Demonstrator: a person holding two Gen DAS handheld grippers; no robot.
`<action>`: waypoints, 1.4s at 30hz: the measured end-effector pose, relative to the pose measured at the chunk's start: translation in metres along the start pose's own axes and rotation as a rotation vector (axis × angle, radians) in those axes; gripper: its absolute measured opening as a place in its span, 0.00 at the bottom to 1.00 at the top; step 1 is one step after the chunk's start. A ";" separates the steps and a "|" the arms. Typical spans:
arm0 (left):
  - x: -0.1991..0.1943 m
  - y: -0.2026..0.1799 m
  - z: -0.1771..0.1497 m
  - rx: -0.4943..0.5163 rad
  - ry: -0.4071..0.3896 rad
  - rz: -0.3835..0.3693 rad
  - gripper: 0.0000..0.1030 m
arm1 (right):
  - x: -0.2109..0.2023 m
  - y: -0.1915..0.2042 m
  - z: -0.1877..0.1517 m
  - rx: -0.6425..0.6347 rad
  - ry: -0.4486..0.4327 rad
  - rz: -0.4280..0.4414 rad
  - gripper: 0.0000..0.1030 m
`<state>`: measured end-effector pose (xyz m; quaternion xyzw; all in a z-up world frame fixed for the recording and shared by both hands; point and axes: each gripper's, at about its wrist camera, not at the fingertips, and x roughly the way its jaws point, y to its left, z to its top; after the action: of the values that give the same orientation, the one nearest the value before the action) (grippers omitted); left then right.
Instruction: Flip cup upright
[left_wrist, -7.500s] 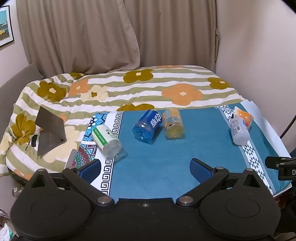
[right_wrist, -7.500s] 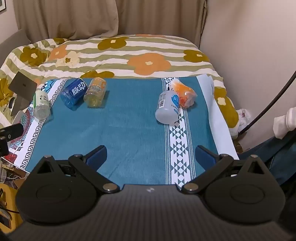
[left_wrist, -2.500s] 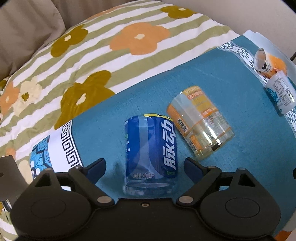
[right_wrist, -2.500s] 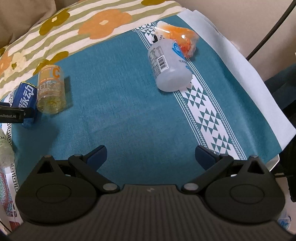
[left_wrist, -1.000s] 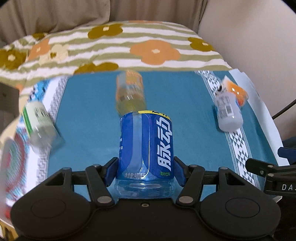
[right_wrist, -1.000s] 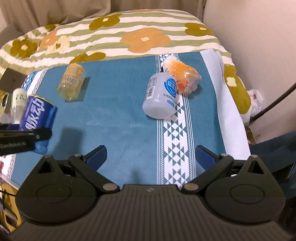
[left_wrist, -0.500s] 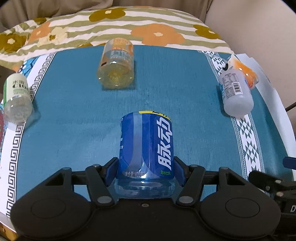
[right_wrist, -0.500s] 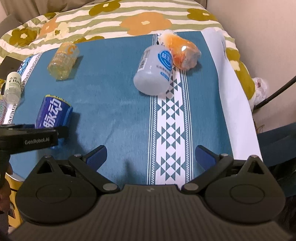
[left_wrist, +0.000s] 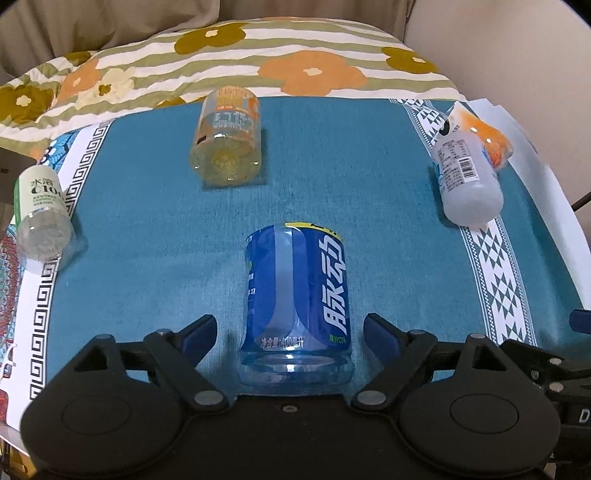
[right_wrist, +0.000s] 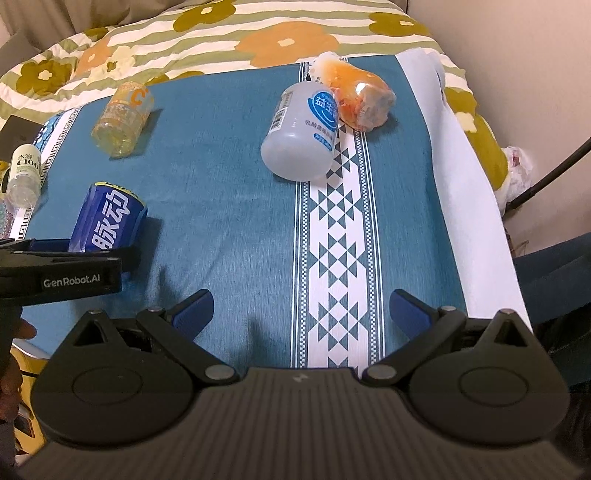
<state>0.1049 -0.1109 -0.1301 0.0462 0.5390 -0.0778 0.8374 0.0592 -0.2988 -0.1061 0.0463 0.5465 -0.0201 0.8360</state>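
Blue cup (left_wrist: 297, 291): stood between the left claw's (left_wrist: 290, 330) spread fingers, touching neither, apparently upright.
Right claw (right_wrist: 300, 308): spread wide, empty, well right of it.
Done: one cup, I'd judge.
Left: yellow cup (left_wrist: 227, 142) and three others ahead, lying down.

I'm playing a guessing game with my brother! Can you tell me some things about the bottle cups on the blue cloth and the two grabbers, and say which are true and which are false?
1. The left gripper is squeezing the blue cup. False: its jaws are open, with a gap on each side of the cup.
2. The orange-label cup lies on its side. True.
3. The right gripper holds the white bottle. False: it is open and empty, and the bottle lies farther off on the blue cloth.
4. The white bottle touches an orange packet. True.
5. A green-label cup lies near the cloth's left edge. True.
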 end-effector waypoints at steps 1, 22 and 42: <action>-0.003 0.000 0.000 0.001 -0.002 0.002 0.87 | -0.001 0.000 0.001 0.000 -0.003 0.000 1.00; -0.049 0.096 -0.020 -0.005 0.000 0.061 1.00 | 0.020 0.077 0.095 0.042 0.188 0.291 1.00; -0.021 0.156 -0.012 -0.032 0.055 -0.015 1.00 | 0.091 0.111 0.109 0.194 0.383 0.323 0.74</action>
<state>0.1136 0.0467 -0.1173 0.0310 0.5633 -0.0744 0.8223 0.2048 -0.1975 -0.1396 0.2159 0.6757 0.0704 0.7014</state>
